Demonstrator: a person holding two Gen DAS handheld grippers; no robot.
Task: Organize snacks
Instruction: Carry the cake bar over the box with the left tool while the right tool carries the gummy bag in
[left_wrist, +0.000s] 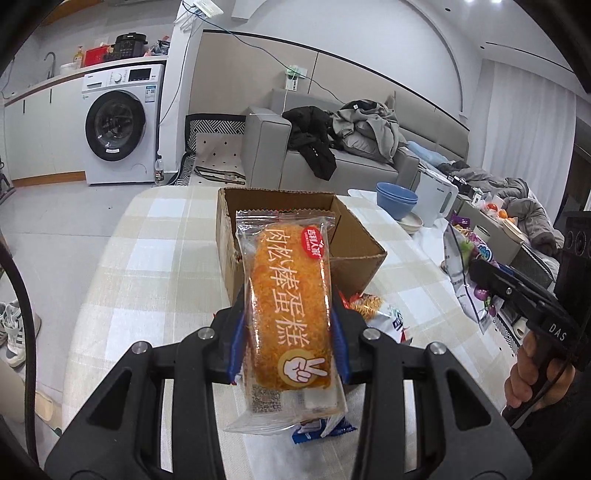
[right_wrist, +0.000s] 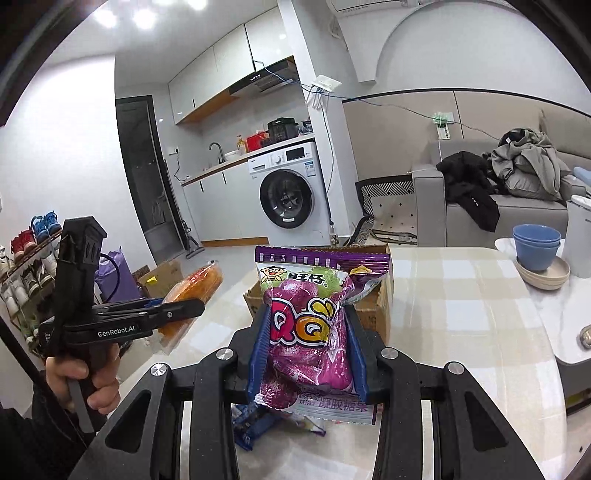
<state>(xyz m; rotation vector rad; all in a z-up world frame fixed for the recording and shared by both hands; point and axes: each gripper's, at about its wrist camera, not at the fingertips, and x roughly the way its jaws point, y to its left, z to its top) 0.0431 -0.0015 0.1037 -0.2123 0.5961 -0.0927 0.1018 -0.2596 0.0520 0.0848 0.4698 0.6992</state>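
The cake wrapper (left_wrist: 288, 317) reads "肉松棒蛋糕". The purple gummy bag (right_wrist: 310, 332) shows "旺仔" and "QQ". One tongs handle (right_wrist: 110, 328) says "GenRobot.AI"; the other (left_wrist: 546, 325) seemingly "DAS".

orange cake pack (left_wrist: 288, 314): held upright | purple gummy bag (right_wrist: 308, 339): held upright

We see a desk (left_wrist: 155, 266) under a pale checked cloth; on it sit an open cardboard box (left_wrist: 354, 236), loose snack packets (left_wrist: 373, 308), stacked blue bowls (right_wrist: 536, 245) and a white kettle (left_wrist: 437, 201).
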